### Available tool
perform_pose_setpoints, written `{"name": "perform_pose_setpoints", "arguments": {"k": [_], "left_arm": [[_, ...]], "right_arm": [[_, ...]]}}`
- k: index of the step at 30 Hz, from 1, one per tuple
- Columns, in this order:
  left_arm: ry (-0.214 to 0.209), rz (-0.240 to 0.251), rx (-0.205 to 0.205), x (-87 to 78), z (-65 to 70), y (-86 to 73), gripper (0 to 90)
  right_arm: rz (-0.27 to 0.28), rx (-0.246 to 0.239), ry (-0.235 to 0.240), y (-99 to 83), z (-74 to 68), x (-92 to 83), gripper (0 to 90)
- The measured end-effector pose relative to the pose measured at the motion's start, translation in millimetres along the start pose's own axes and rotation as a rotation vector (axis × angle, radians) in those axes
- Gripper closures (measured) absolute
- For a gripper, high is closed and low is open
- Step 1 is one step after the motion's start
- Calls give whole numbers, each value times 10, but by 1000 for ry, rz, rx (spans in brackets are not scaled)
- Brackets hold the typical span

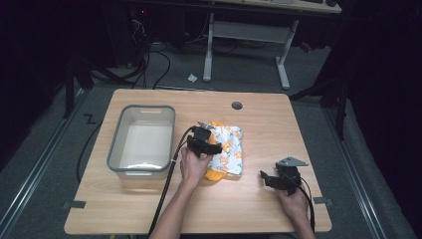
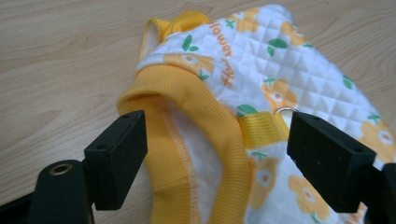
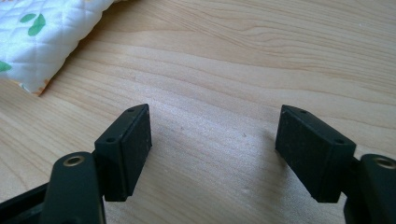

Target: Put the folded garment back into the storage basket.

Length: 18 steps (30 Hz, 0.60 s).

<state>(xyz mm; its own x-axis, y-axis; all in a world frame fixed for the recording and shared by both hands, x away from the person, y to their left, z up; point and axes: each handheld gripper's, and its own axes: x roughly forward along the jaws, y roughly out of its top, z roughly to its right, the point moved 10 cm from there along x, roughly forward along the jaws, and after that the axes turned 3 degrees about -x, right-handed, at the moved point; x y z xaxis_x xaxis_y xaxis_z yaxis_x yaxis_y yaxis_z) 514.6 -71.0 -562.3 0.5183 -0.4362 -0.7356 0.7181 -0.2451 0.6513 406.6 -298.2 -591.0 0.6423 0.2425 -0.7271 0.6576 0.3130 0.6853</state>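
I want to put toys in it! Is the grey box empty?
Empty. The high view looks straight into the grey box, and its pale bottom is bare; the flowery garment lies beside it on the table.

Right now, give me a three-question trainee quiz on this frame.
1. True or false: the left gripper is shut on the white quilted garment with orange flowers and yellow ribbed trim.
2. Which gripper is over bare wooden table? A) left B) right
3. Fill in: the clear grey-rimmed plastic bin lies to the garment's ____ in the high view.

Key: 1 false, its jaws are open around the yellow trim. 2 B. 3 left.
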Motion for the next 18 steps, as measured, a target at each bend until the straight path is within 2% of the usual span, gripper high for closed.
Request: {"name": "perform_pose_setpoints", "arguments": {"k": [5, 11, 15, 18], "left_arm": [[27, -67, -19, 134, -109, -111, 200], [29, -114, -12, 211, -110, -195, 210], [46, -113, 34, 211, -86, -201, 257], [47, -109, 83, 197, -28, -207, 374]], "right_arm": [[0, 0, 0, 0, 0, 0, 271], [0, 0, 0, 0, 0, 0, 271], [0, 0, 0, 0, 0, 0, 271], [0, 0, 0, 0, 0, 0, 271]]}}
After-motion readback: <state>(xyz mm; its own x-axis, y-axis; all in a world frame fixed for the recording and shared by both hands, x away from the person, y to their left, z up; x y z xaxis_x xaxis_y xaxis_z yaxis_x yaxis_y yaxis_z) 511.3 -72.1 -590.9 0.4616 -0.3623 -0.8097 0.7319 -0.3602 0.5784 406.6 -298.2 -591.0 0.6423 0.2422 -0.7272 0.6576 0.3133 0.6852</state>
